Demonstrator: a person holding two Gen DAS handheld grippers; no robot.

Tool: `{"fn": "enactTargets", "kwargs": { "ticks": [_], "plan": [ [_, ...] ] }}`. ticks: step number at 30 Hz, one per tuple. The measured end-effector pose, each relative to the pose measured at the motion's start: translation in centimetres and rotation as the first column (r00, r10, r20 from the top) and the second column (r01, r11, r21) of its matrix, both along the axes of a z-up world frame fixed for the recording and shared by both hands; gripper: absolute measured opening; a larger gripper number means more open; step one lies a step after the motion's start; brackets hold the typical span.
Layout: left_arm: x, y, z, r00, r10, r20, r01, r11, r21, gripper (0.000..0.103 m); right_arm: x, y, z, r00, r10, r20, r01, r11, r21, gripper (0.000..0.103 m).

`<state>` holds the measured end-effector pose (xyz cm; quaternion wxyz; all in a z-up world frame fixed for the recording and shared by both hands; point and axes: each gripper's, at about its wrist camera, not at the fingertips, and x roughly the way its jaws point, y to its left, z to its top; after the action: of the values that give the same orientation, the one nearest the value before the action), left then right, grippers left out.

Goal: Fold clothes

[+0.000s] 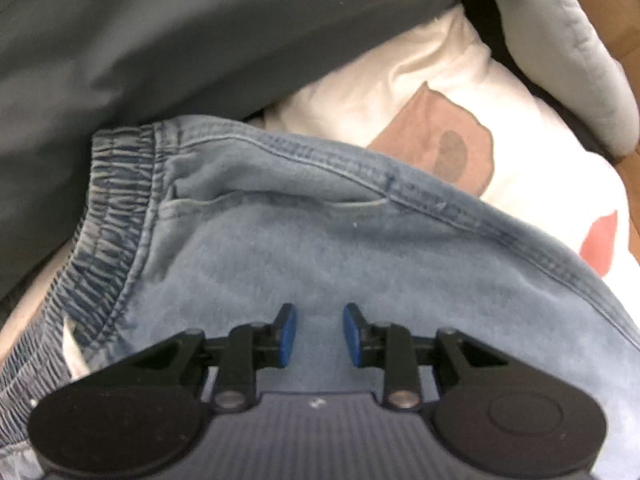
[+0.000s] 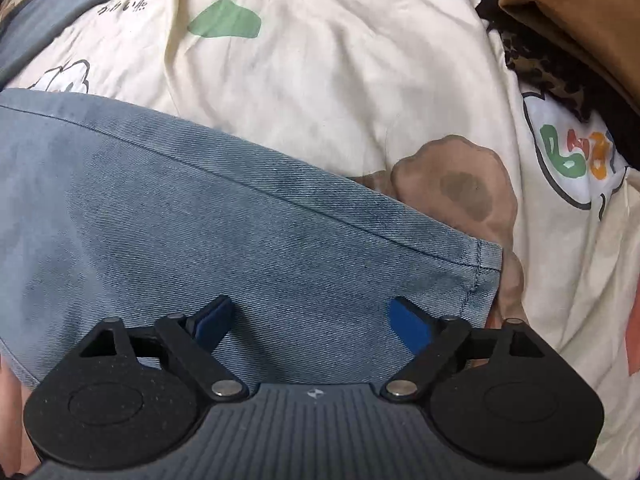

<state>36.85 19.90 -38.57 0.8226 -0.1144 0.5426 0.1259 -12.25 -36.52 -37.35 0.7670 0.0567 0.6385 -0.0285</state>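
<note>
Denim trousers [image 1: 304, 248] lie spread on a cream printed bedsheet [image 2: 320, 80], and both grippers hover steeply above them. In the left wrist view, the left gripper [image 1: 319, 334] sits over the upper part of the garment: its jaws stand a little apart, with nothing pinched between the blue pads, only flat denim showing through the gap. The elastic waistband [image 1: 116, 216] lies beyond and to the left of those jaws, and a pocket opening runs straight ahead of them. A grey garment [image 1: 180, 40] is bunched further out, past the waistband.

In the right wrist view, the right gripper [image 2: 314, 326] has its jaws spread wide and empty, with the leg fabric beneath them. The hem of the leg [image 2: 486, 268] is just ahead and to the right of the right-hand jaw. A brown folded cloth [image 2: 572, 24] and a dark patterned piece sit well away at the far right.

Neither gripper holds anything, so the step in hand looks like choosing fresh grip points between folds. The next move probably calls for the right jaws to shift toward the hem and close on its edge, while the left jaws reach forward to the waistband, so both ends can be lifted together and the leg end brought over to the waist without the cloth bunching.
</note>
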Motion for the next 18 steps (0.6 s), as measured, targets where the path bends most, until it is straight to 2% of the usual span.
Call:
{"fn": "enactTargets", "kwargs": {
  "ticks": [3,5,9,11,12,14,16,18],
  "plan": [
    [0.9,-0.4,-0.2,1.000,-0.017,-0.001,0.017,0.999,0.032,0.030,-0.6,0.0,-0.2,1.000,0.012,0.010,-0.012,1.000,-0.027,0.095],
    [1.5,-0.1,-0.2,1.000,-0.013,-0.003,0.013,0.999,0.038,0.031,-0.9,-0.2,-0.4,1.000,-0.002,0.011,0.002,0.999,-0.040,0.102],
    [1.8,0.1,0.6,1.000,-0.009,-0.026,0.010,0.999,0.041,0.030,-1.4,-0.6,-0.3,1.000,0.003,0.011,-0.002,0.999,-0.035,0.101],
    [1.1,0.2,1.4,1.000,-0.017,-0.024,0.018,0.998,0.055,0.027,-1.5,-0.9,0.0,1.000,-0.002,0.008,0.002,1.000,-0.027,0.094],
    [0.7,0.2,1.9,1.000,-0.022,-0.022,0.024,0.998,0.062,0.027,-1.5,-1.0,0.3,1.000,-0.007,0.009,0.007,1.000,-0.017,0.091],
    [-0.4,0.5,3.0,1.000,-0.023,-0.013,0.024,0.998,0.067,0.027,-1.7,-1.2,0.8,1.000,-0.011,0.015,0.011,1.000,-0.001,0.078],
    [-1.8,0.8,4.2,0.999,-0.035,-0.002,0.035,0.997,0.067,0.030,-1.8,-1.6,1.4,1.000,-0.015,0.019,0.015,1.000,0.011,0.071],
    [-3.2,1.0,5.2,0.999,-0.055,0.000,0.054,0.996,0.074,0.031,-2.2,-2.2,2.0,0.999,-0.026,0.028,0.025,1.000,0.017,0.071]
  ]
}}
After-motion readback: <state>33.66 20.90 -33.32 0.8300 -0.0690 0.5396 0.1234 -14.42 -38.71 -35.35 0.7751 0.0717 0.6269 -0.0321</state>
